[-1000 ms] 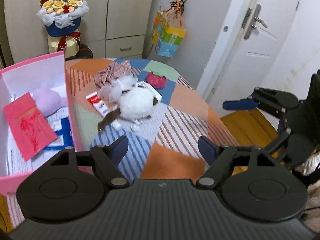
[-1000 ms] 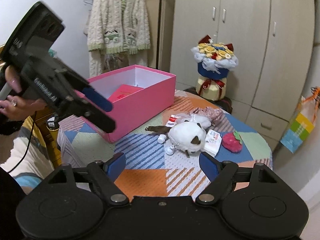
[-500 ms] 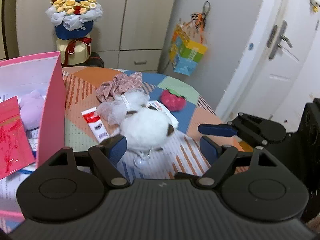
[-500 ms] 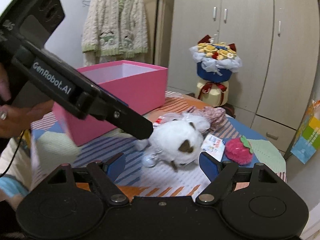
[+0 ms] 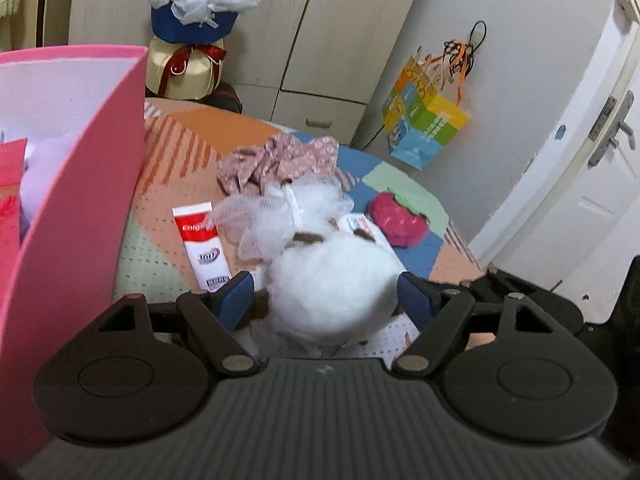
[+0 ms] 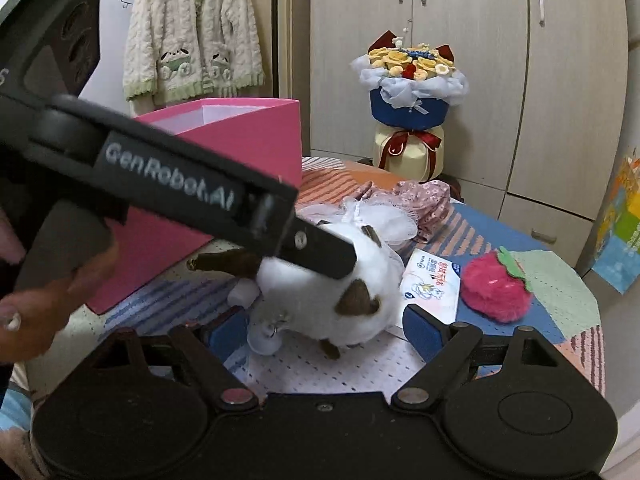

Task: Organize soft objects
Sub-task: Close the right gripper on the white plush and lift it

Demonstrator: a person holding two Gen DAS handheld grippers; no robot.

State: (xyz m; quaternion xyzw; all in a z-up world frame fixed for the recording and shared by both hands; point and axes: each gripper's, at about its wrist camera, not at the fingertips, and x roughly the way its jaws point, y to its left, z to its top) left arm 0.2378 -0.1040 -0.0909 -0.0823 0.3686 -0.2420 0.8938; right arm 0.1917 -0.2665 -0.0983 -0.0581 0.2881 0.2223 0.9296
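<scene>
Both grippers are tilting downward over the white plush cat (image 5: 334, 284). The left gripper (image 5: 326, 300) is straddling the cat, its jaws having just been closing with the toy between them. The right gripper (image 6: 320, 330) is reaching in beside it, its jaws having just been opening. A hand (image 6: 44, 304) is gripping the left handle.

L wrist cam: close, angled down | R wrist cam: same, from opposite side | shared: white plush toy (image 5: 334, 284) (image 6: 328, 292)
</scene>
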